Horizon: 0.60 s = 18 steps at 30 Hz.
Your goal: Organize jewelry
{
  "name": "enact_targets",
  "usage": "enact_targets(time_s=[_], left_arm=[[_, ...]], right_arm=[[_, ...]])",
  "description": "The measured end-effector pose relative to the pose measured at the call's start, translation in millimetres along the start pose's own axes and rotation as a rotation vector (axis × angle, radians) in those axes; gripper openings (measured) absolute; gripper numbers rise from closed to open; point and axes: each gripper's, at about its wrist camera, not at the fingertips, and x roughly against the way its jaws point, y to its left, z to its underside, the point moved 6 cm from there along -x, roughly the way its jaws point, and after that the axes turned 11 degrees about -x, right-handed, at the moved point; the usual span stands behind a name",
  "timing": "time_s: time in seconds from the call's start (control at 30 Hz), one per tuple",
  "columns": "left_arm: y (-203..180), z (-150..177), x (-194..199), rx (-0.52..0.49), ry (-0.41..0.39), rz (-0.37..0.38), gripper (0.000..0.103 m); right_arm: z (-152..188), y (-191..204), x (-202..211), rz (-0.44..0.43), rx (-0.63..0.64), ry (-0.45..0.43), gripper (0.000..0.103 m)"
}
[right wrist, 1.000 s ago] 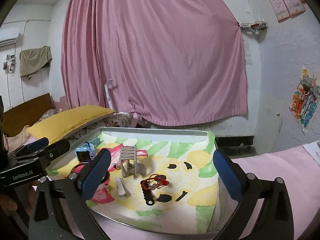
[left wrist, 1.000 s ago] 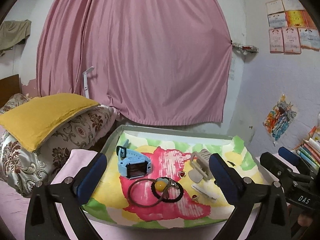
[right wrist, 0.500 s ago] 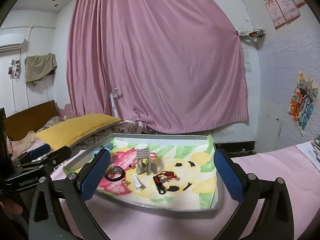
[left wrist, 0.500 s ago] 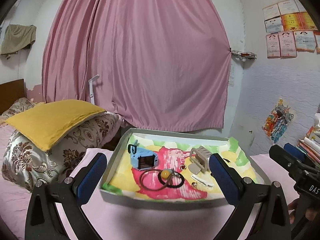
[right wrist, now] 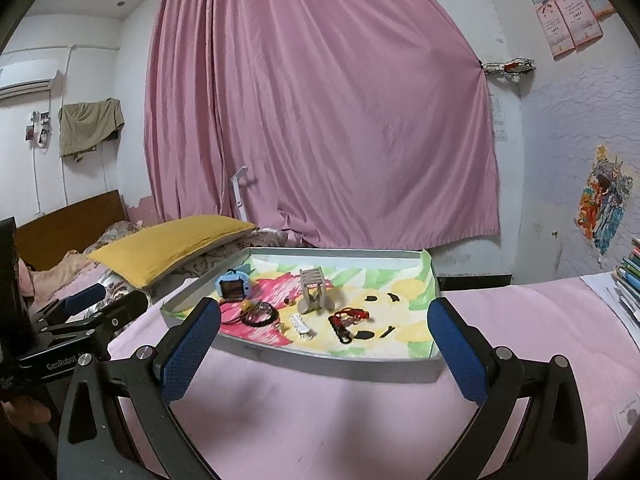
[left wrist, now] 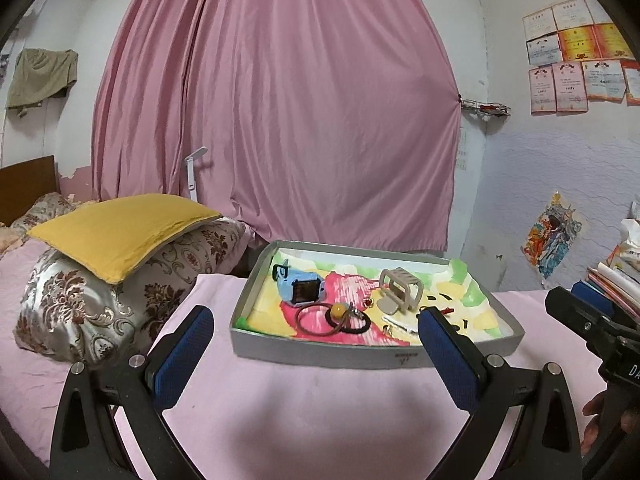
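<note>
Both the left hand-held gripper (left wrist: 316, 354) and the right hand-held gripper (right wrist: 323, 340) hang apart and empty short of the tray (left wrist: 316, 350) on the bed, where watch (left wrist: 298, 289), hair ties (left wrist: 320, 320), clip (right wrist: 314, 288) and red cord (right wrist: 350, 316) lie scattered, apparently all unsorted.

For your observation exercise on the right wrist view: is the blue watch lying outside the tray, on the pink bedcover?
No, the blue watch lies inside the tray, near its far left corner, beside the hair ties.
</note>
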Motion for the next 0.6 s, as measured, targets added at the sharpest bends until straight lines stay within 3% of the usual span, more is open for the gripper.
enact_targets(time_s=[0.6], left_arm=[[14,30,40,0.003,-0.036,-0.049,0.102]], right_arm=[[41,3,36,-0.001,-0.02,-0.021,0.101]])
